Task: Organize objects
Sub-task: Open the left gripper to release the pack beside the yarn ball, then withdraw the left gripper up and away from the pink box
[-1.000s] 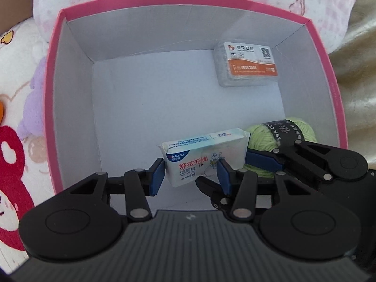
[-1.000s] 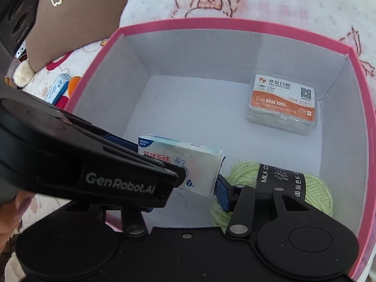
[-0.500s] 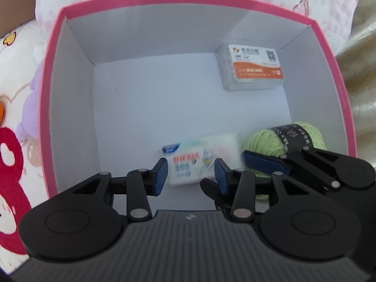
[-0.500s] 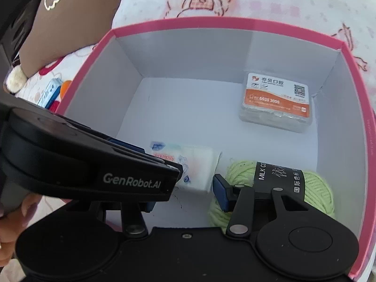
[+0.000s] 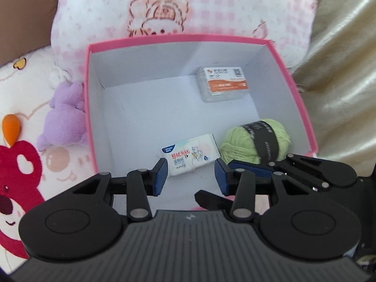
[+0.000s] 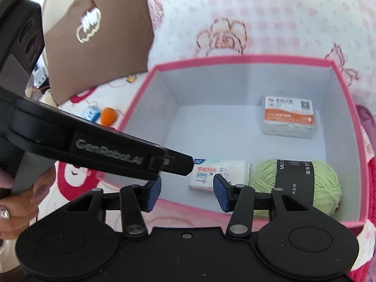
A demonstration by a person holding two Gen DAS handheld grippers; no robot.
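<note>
A pink box point(image 5: 87, 108) with a white inside sits on the bed; it also shows in the right wrist view point(image 6: 343, 87). Inside lie a white wet-wipe pack point(image 5: 191, 156) point(image 6: 219, 172), a green yarn ball point(image 5: 256, 144) point(image 6: 298, 185) with a black band, and a clear box with an orange label point(image 5: 223, 84) point(image 6: 287, 119). My left gripper point(image 5: 191, 177) is open and empty, above the box's near edge. My right gripper point(image 6: 186, 191) is open and empty, just above the near rim.
A pink patterned pillow point(image 5: 164, 7) lies behind the box. A purple plush point(image 5: 63, 119) lies left of it. A beige cloth point(image 5: 340, 70) is at the right. A brown cushion point(image 6: 94, 35), a small blue carton point(image 6: 90, 114) and an orange toy point(image 6: 109, 115) lie at the left.
The left gripper let go of the wet-wipe pack, which dropped onto the box floor. Both grippers opened wider and drew back and up from the box.
</note>
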